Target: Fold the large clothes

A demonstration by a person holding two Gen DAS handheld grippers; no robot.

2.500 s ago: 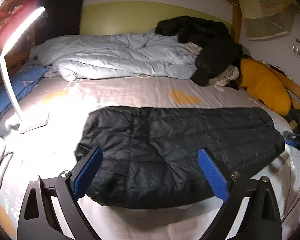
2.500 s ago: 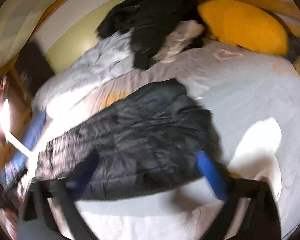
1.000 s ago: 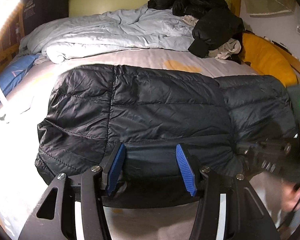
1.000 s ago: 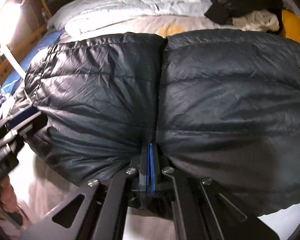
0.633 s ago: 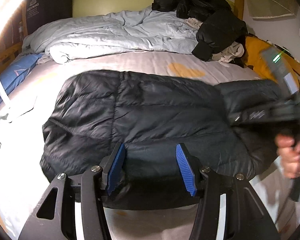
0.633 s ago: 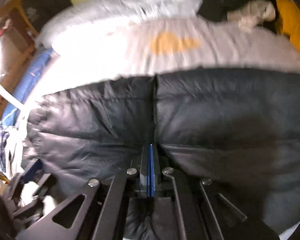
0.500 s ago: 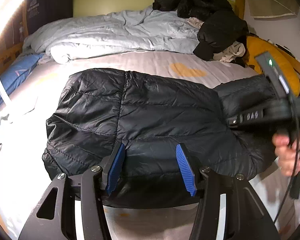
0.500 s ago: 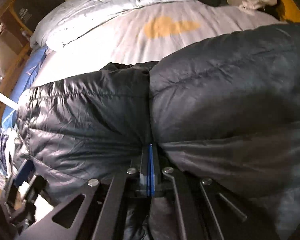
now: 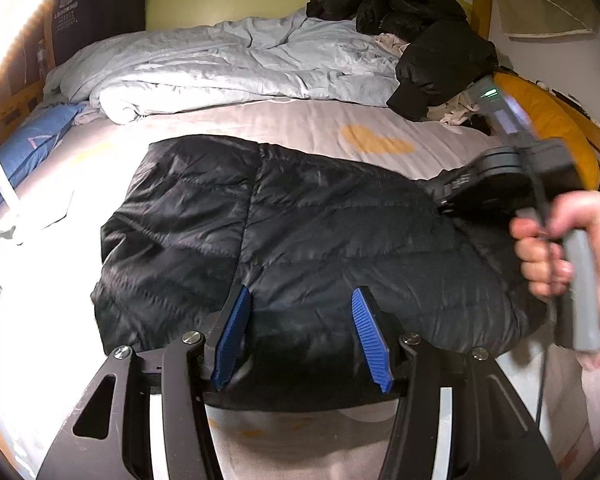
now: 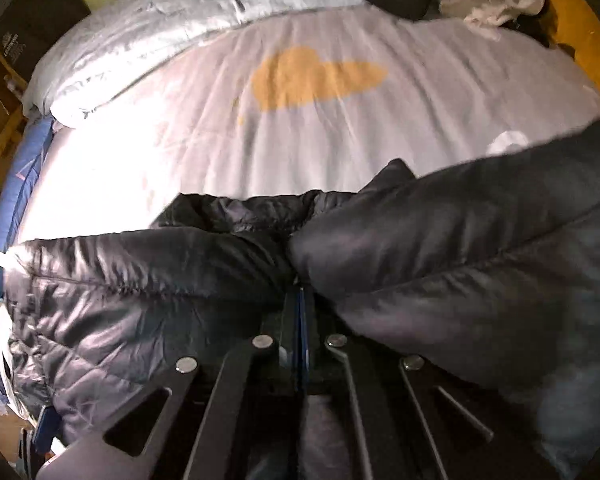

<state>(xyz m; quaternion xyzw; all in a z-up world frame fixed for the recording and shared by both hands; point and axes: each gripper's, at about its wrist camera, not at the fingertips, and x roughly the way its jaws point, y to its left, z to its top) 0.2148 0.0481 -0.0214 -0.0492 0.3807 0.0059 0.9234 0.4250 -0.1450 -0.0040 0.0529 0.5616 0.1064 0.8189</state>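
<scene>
A black quilted puffer jacket [image 9: 300,220] lies across the grey bedsheet [image 9: 292,124]. My left gripper [image 9: 300,320] sits at its near hem, its blue pads half closed with a thick bunch of the jacket [image 10: 120,300] gripped between them. My right gripper [image 10: 299,296] is shut, pinching a fold of the jacket's right part, which is lifted off the bed and bulges to both sides of the fingers. In the left wrist view a hand [image 9: 556,248] holds that gripper's handle at the right, above the jacket's right end.
A crumpled pale blue duvet [image 9: 228,68] lies along the back of the bed, with a heap of dark clothes [image 9: 420,36] and a yellow pillow [image 9: 548,128] at the back right. A white lamp arm [image 9: 0,176] and a blue pillow [image 9: 24,148] are at the left.
My right gripper has lifted the jacket's right part and carried it sideways over the bed, uncovering more sheet behind it. The left gripper has kept its place and its hold.
</scene>
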